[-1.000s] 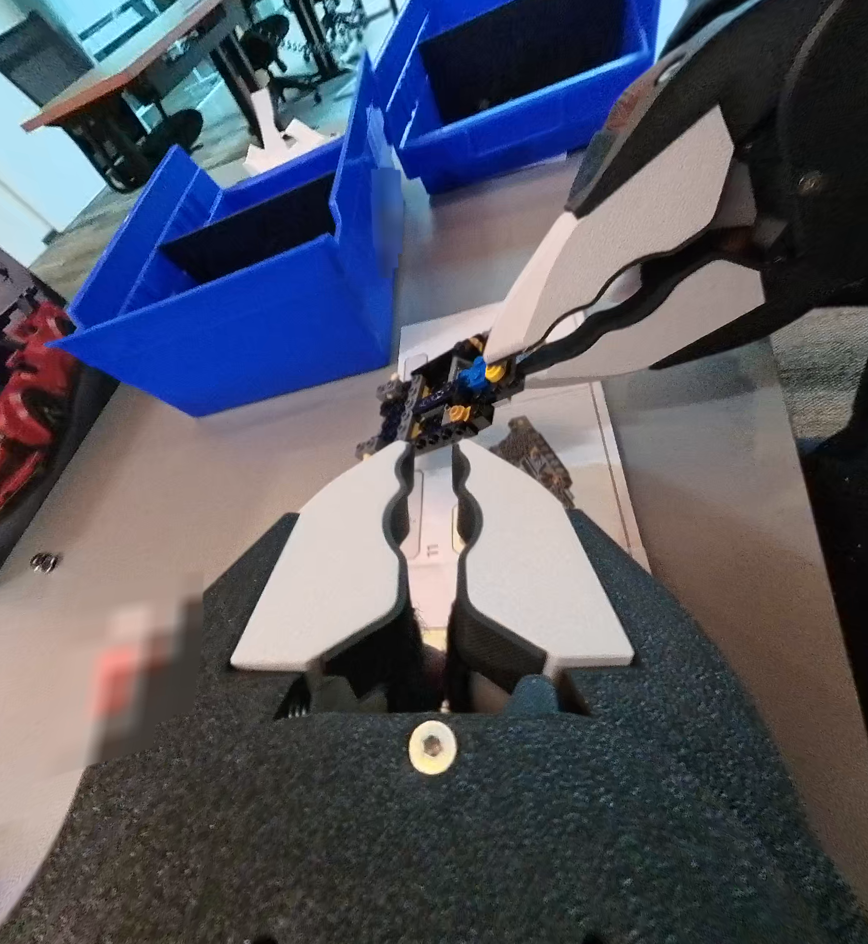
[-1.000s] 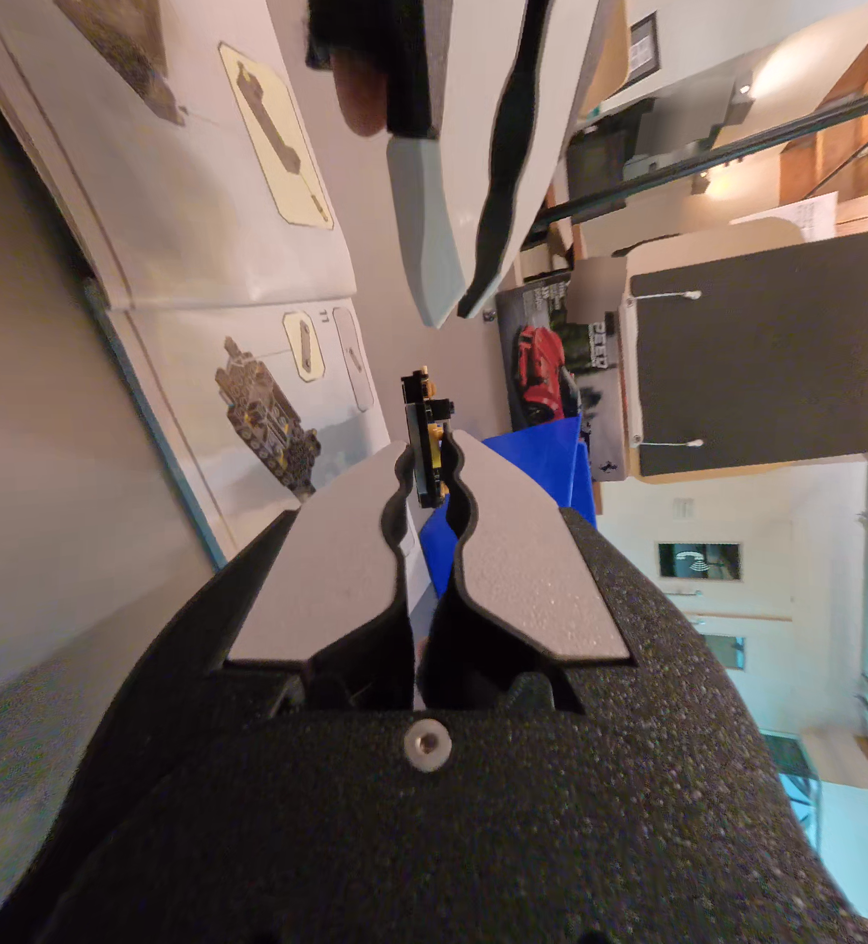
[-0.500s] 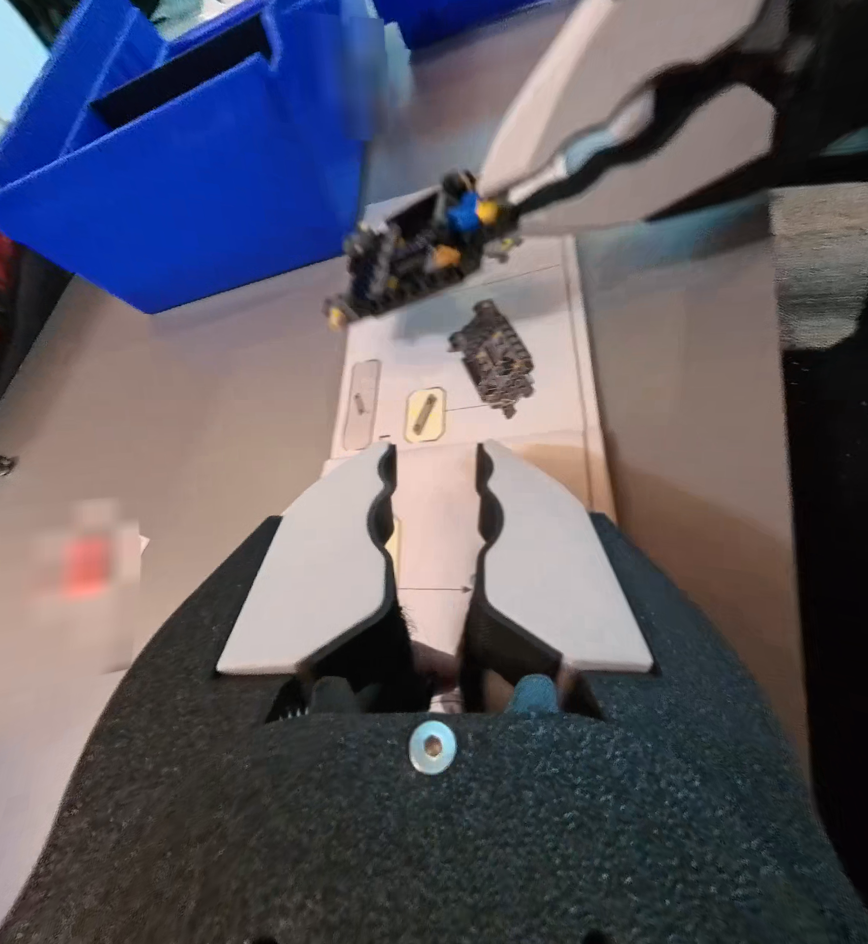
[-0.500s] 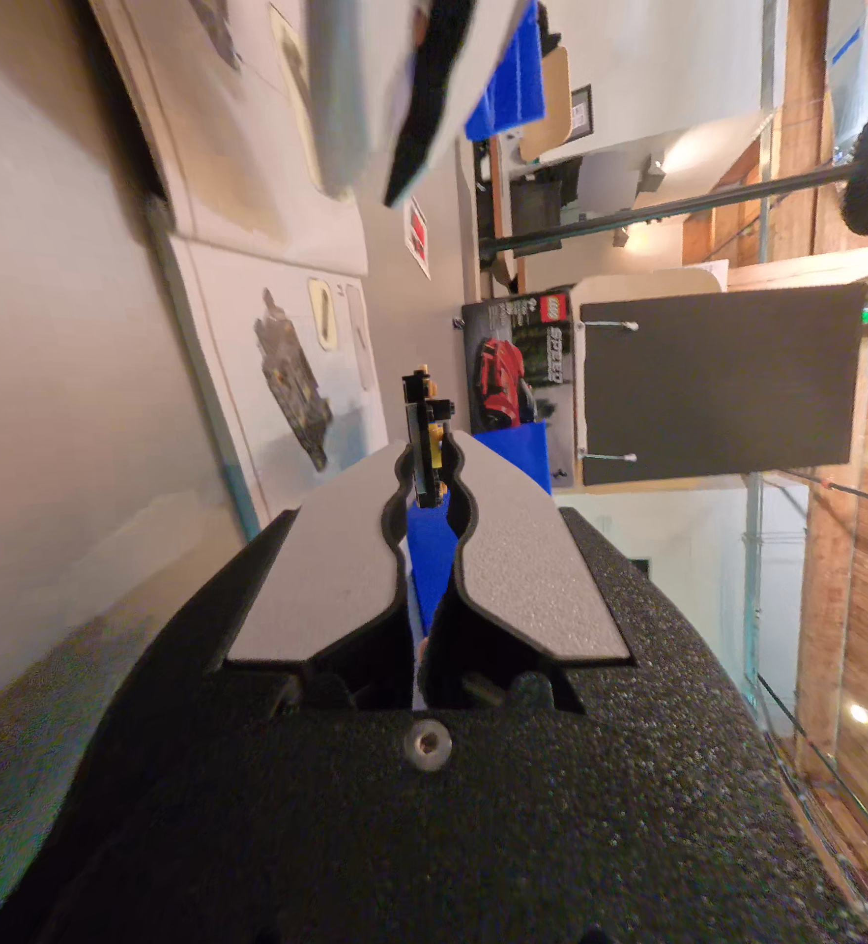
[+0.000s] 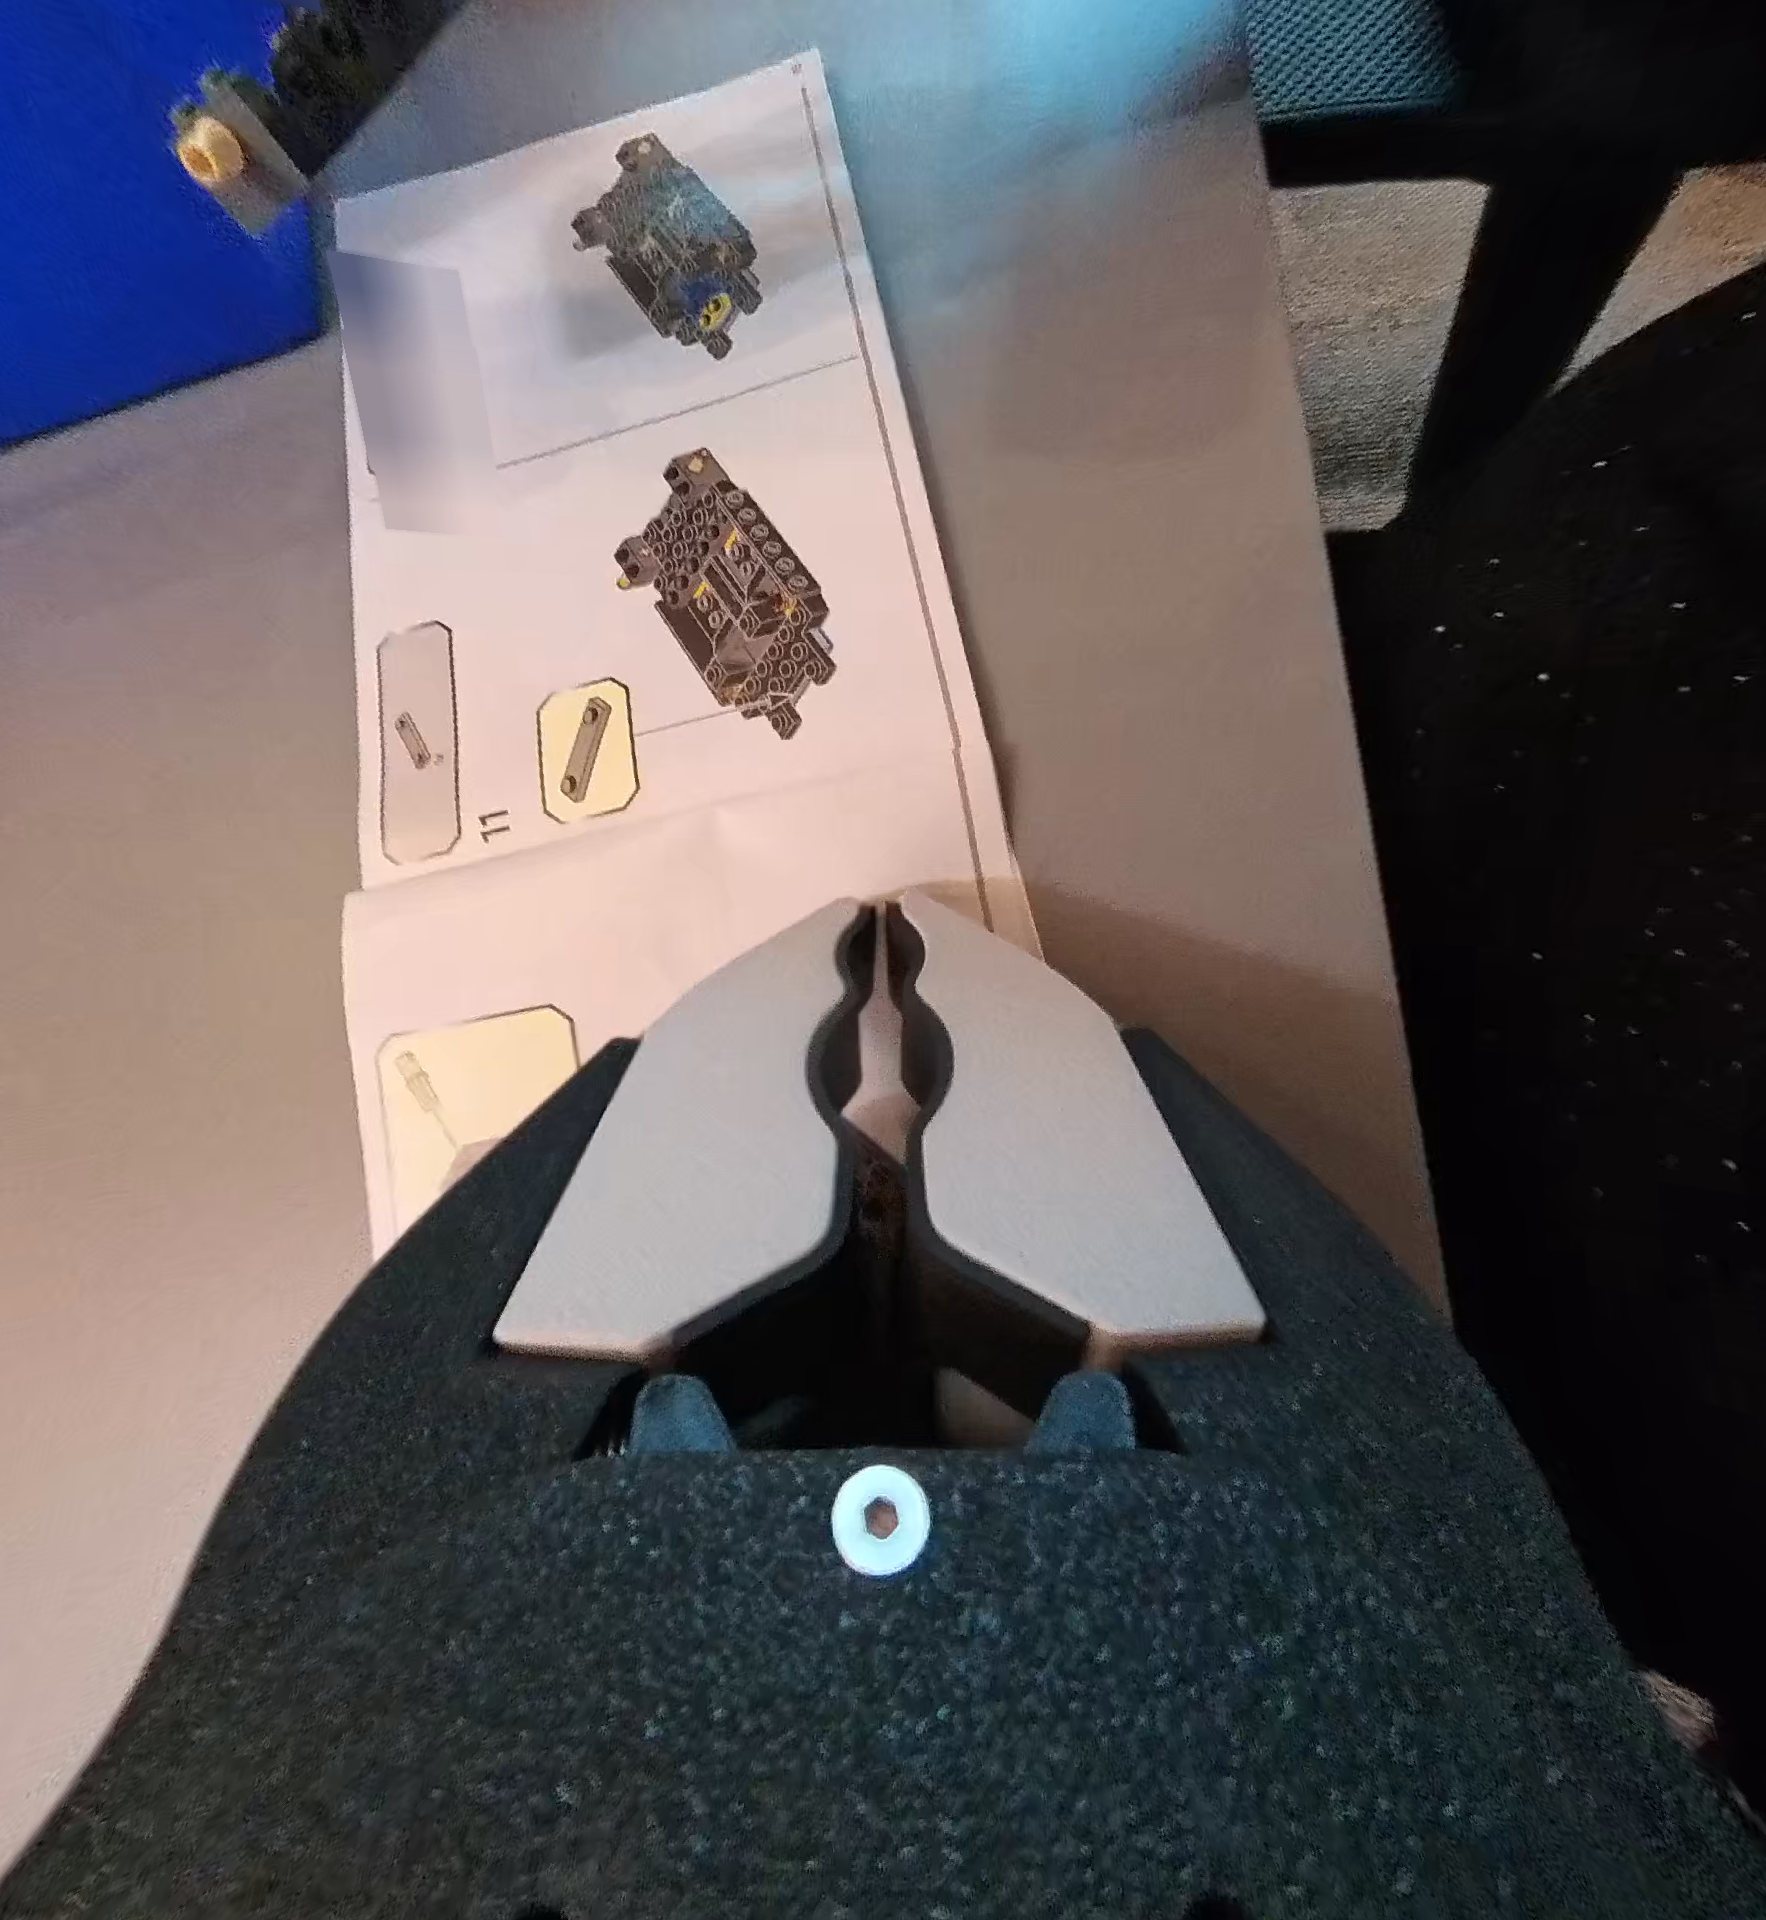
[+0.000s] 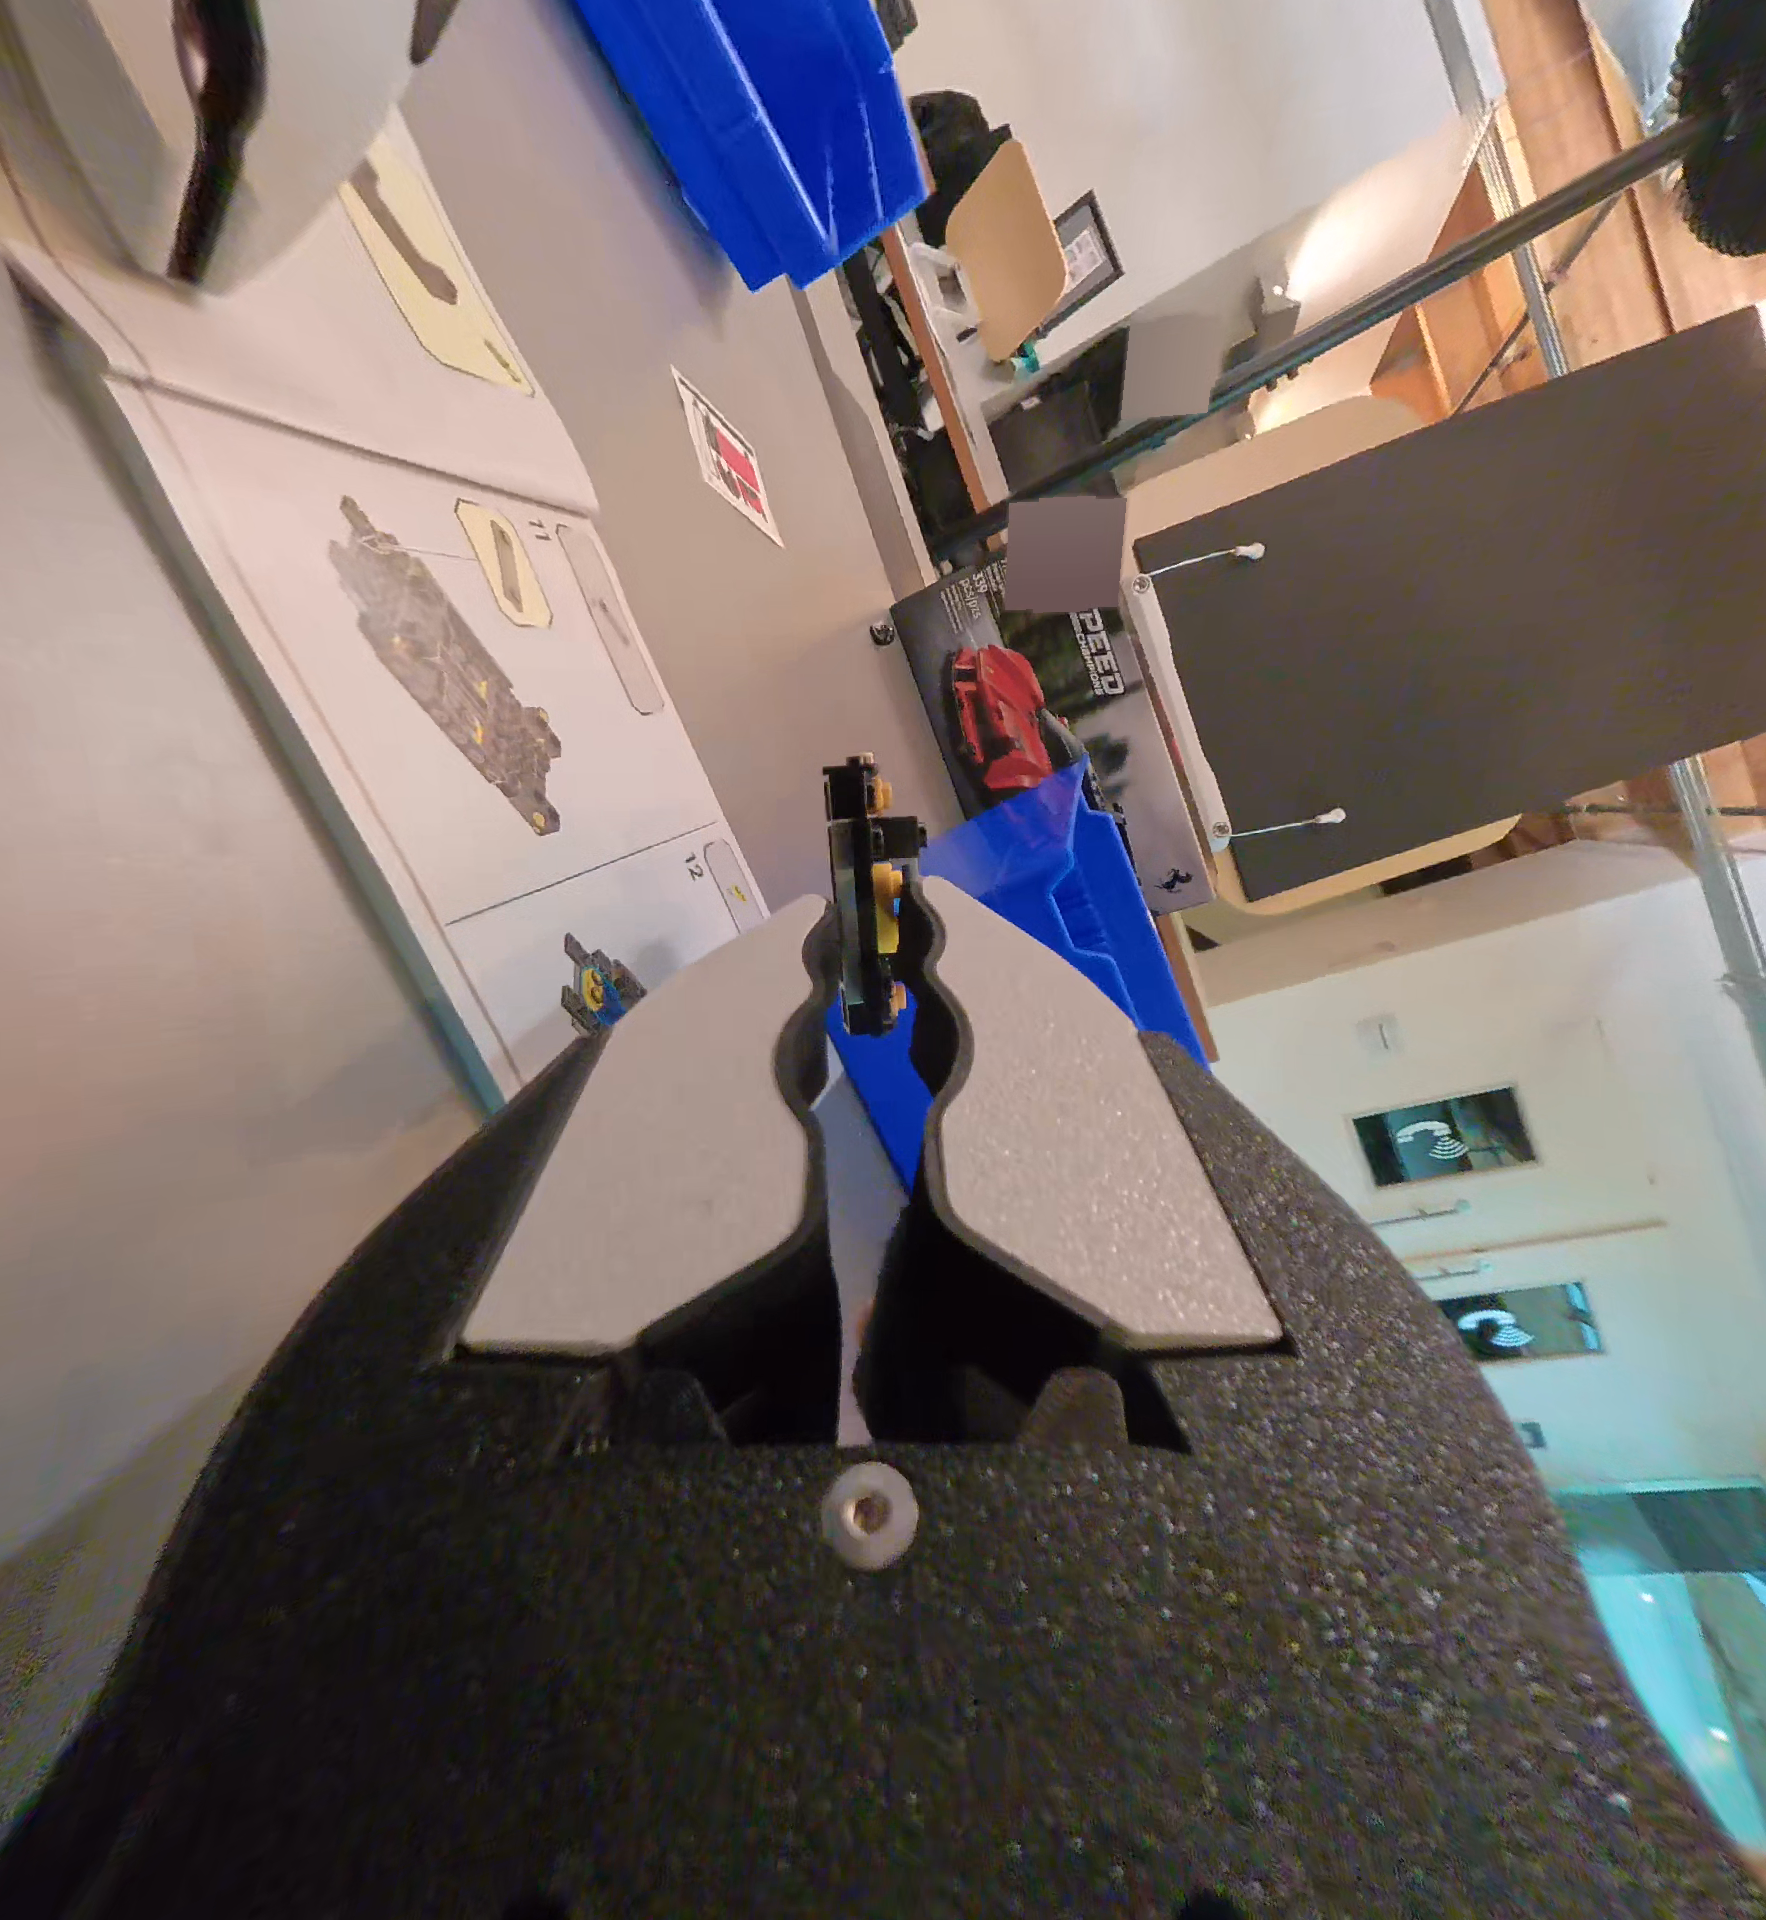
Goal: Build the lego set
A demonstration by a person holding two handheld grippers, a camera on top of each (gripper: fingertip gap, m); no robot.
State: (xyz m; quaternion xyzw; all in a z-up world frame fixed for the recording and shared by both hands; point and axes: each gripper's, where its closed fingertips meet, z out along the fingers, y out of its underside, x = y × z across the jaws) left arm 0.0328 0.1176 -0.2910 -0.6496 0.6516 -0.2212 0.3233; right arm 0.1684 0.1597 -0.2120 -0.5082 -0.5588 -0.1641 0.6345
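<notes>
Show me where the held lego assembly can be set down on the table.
Bare grey table lies left of the instruction booklet, below the blue bin. A narrower strip runs between booklet and table edge. The booklet itself is occupied.

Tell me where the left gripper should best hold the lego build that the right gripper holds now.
Probably the free far end of the lego build, pinching its two flat faces. The right gripper clamps only the near end, and the thin plate sticks out edge-on past its fingers. Come head-on toward that end.
</notes>
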